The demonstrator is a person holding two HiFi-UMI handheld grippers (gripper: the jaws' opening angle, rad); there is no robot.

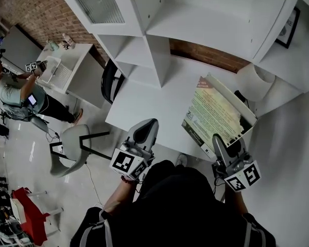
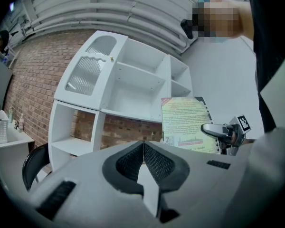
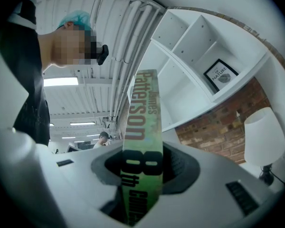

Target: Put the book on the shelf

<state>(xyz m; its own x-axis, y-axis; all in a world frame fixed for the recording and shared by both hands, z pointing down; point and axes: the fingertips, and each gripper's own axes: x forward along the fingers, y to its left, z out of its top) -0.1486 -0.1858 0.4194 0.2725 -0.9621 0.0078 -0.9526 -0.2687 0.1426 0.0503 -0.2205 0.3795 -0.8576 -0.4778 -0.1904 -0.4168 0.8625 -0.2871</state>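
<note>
The right gripper (image 3: 142, 171) is clamped on the book (image 1: 214, 115), a green James Patterson paperback. Its pads press on the two covers at the near end, and the spine faces that gripper's camera. The book is in the air, tilted, over the near right part of the white desk (image 1: 144, 107), just left of the lamp (image 1: 253, 81) and below the white shelf unit (image 1: 157, 60). The left gripper (image 2: 143, 148) is pressed shut on nothing, hanging to the left.

The paperback looks light and fairly stiff across its thickness, though its glossy covers may slip. Held at one end, it will likely sag or swing. A hold nearer the middle of the spine would steady it.
</note>
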